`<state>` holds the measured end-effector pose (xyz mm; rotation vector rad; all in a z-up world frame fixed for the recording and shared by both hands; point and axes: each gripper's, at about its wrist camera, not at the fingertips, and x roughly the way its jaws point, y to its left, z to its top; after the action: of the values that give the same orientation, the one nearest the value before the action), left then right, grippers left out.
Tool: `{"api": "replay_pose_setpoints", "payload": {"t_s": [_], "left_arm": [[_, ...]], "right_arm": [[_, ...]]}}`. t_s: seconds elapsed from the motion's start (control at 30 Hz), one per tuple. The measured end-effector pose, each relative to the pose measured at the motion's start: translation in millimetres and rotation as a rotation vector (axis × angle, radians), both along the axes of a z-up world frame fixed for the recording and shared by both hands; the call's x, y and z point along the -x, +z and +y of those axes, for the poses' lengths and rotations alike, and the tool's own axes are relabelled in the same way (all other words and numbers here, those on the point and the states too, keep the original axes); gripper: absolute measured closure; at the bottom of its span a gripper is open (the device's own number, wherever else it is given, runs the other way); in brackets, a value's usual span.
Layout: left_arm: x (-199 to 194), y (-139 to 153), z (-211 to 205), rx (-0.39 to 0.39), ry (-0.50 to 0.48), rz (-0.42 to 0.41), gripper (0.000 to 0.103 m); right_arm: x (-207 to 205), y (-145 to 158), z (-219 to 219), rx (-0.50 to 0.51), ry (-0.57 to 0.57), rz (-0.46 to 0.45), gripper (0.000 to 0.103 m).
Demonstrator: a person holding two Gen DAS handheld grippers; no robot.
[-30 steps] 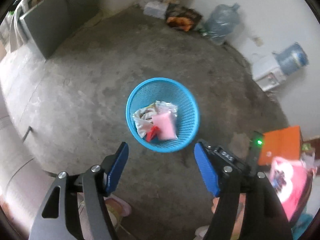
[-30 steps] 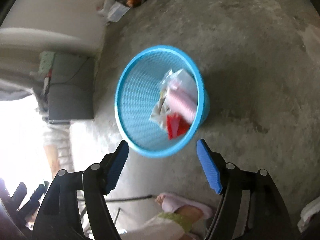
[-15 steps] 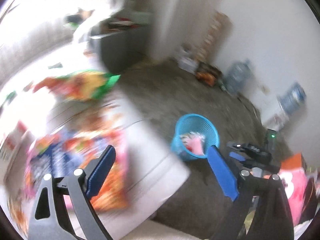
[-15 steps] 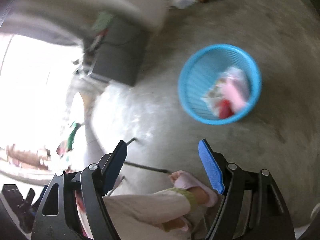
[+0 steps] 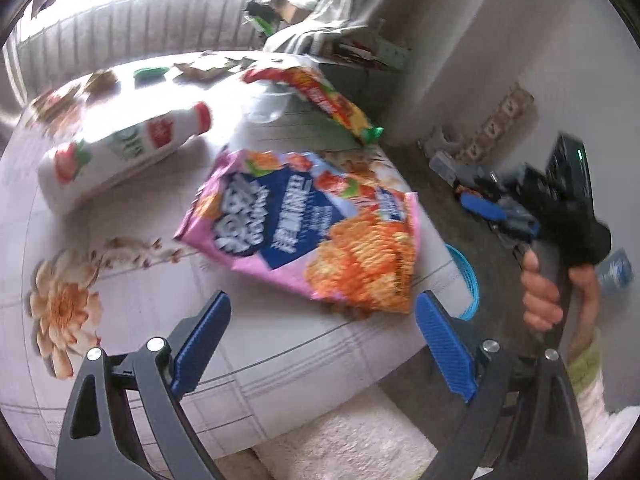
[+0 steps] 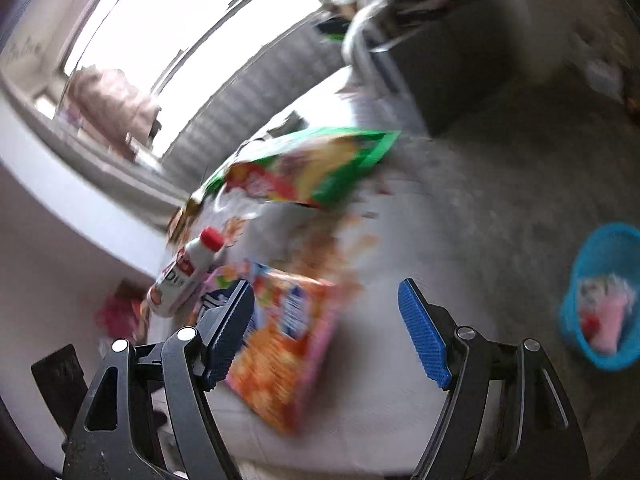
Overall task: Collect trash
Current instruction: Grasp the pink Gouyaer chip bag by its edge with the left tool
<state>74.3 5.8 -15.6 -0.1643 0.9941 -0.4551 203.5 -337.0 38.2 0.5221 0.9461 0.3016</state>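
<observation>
Left jaws: spread wide, nothing between them; your left gripper point(image 5: 322, 340) has a bare strip of bench point(image 5: 132, 308) ahead before the pink snack bag point(image 5: 316, 236).
Bench far side: white bottle point(image 5: 120, 156) lies on its side left of the pink bag, apart from it; green-edged snack bag point(image 5: 320, 100) sits behind.
Right jaws: also wide; your right gripper point(image 6: 324, 330) has the pink bag under its left finger, bare bench to the right.
Floor: blue basket point(image 6: 604, 292) stands off the bench edge, open floor around it.
Right flank: your right hand point(image 5: 544, 292) and its gripper sit close beside the left one.
</observation>
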Motion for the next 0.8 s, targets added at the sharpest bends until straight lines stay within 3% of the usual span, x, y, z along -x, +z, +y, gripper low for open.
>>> {"api": "replay_pose_setpoints", "payload": {"t_s": [0.2, 0.33, 0.57, 0.8], "left_arm": [[-10, -21, 24, 0.089, 0.030, 0.040, 0.013], [-18, -33, 32, 0.157, 0.038, 0.053, 0.018], [-36, -48, 43, 0.261, 0.055, 0.080, 0.028], [-57, -65, 48, 0.375, 0.106, 0.132, 0.049]], "right_arm": [[-48, -15, 56, 0.152, 0.093, 0.036, 0.031], [-48, -29, 69, 0.242, 0.114, 0.084, 0.038], [-25, -42, 68, 0.243, 0.095, 0.132, 0.050], [3, -41, 74, 0.235, 0.081, 0.129, 0.068]]}}
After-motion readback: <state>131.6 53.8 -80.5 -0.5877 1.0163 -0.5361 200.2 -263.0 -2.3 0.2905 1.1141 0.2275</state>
